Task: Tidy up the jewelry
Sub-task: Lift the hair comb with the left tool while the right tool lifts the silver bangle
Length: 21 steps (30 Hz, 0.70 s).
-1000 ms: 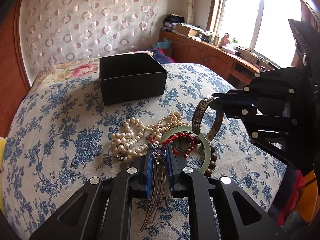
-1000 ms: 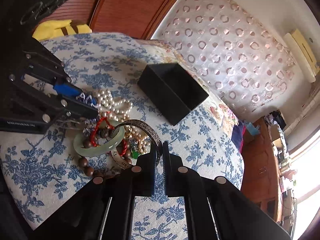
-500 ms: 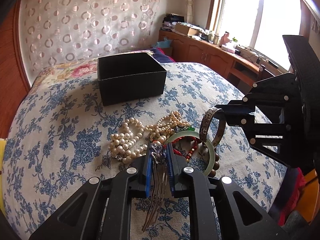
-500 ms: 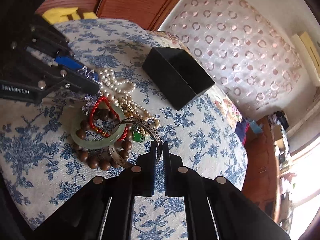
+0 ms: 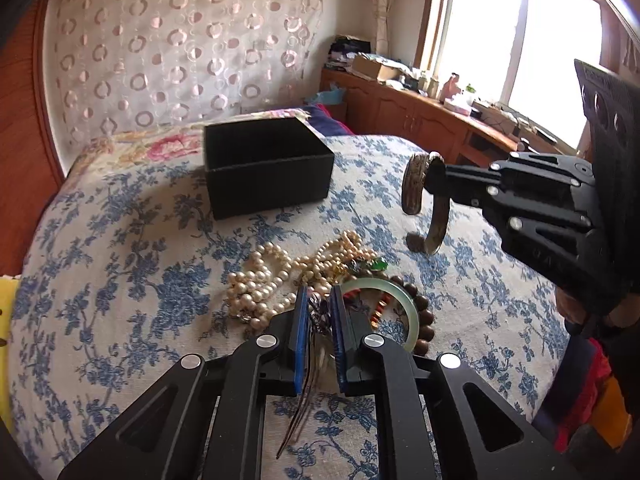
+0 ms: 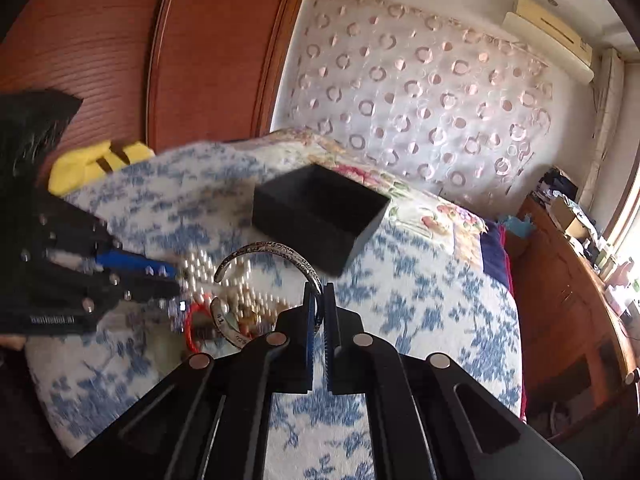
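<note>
Jaws of the right gripper pinched a silver cuff bracelet above the jewelry pile; the left gripper clamped a hair comb.

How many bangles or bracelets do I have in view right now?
4: engraved silver cuff clamped in the right gripper, lifted off the bed; pale green jade bangle, brown wooden bead bracelet and red cord bracelet in the pile. More may be buried.

The left gripper is pointing downward, jaws nearly closed; the right gripper is tilting down, jaws clamped shut.
</note>
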Each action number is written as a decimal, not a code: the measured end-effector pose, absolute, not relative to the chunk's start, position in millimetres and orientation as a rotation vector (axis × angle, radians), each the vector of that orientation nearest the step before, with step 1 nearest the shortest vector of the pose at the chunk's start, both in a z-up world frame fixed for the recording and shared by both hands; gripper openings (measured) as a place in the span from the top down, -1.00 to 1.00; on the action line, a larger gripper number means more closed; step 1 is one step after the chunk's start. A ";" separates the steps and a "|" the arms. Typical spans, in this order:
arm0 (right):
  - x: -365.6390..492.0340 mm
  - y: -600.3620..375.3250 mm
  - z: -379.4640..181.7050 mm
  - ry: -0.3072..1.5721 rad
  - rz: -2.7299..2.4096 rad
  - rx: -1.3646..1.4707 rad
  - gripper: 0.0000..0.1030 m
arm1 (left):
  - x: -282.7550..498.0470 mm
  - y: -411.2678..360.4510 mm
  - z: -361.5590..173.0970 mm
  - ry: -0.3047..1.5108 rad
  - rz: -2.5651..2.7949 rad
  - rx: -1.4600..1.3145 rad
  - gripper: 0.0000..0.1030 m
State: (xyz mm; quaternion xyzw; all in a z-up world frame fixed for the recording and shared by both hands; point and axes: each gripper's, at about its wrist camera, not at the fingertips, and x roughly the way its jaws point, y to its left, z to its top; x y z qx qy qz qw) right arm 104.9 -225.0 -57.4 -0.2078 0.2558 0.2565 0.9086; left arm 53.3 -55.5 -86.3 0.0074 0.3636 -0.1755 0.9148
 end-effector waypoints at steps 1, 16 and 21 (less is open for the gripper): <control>105.8 -221.7 -55.1 0.524 0.533 -0.432 0.91 | 52.5 -52.4 -84.3 0.742 -0.353 0.011 0.81; 131.2 -212.7 -71.8 0.596 0.499 -0.462 0.91 | 61.7 -34.0 -57.9 0.688 -0.341 -0.001 0.81; 145.3 -214.1 -70.2 0.601 0.504 -0.441 0.91 | 67.6 -26.4 -54.3 0.693 -0.346 -0.011 0.83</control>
